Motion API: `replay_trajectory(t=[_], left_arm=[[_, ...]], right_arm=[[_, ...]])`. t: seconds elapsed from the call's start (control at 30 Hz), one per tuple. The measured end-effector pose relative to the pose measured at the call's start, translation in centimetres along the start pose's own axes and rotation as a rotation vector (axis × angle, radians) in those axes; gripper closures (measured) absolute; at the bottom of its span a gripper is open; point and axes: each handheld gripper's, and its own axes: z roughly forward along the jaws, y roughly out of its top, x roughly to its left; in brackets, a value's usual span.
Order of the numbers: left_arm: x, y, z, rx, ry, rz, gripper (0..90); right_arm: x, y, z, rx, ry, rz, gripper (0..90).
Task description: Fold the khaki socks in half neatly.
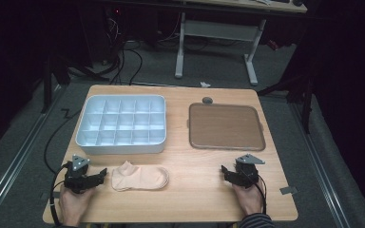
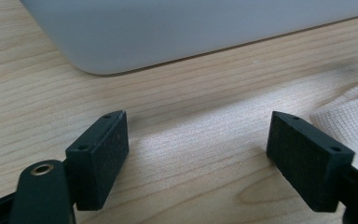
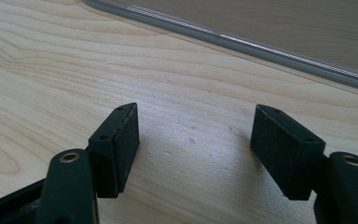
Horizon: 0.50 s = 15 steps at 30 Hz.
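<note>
A peach-coloured sock (image 1: 140, 176) lies flat near the front of the wooden table (image 1: 190, 190). My left gripper (image 1: 100, 176) rests on the table just left of the sock, jaws pointing at it. In the left gripper view the gripper (image 2: 198, 121) is open over bare wood, and the sock's edge (image 2: 349, 116) lies beside the right jaw, apart from it. My right gripper (image 1: 225, 172) rests at the front right. In its own view it (image 3: 196, 112) stands open over bare wood with nothing between the jaws.
A white box (image 1: 121, 124) with several compartments sits at the back left; its wall (image 2: 191, 28) rises ahead of the left gripper. A brown tray (image 1: 225, 127) lies at the back right, its rim (image 3: 261, 44) ahead of the right gripper. Cables trail off the table's front.
</note>
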Motion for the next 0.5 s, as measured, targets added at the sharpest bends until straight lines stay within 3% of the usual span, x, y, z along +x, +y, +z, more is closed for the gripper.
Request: replay_trajectory(t=[0.13, 0.33, 0.5], left_arm=[[0.1, 0.1, -0.1, -0.001, -0.012, -0.004, 21.0], [0.1, 0.3, -0.5, -0.027, -0.033, -0.021, 21.8], [0.2, 0.5, -1.1, -0.049, -0.066, -0.034, 22.5]], right_arm=[[0.0, 0.0, -0.1, -0.006, -0.009, 0.015, 38.8], [0.2, -0.1, -0.6, -0.027, 0.020, 0.038, 41.9], [0.8, 0.0, -1.0, -0.052, 0.049, 0.027, 46.5]])
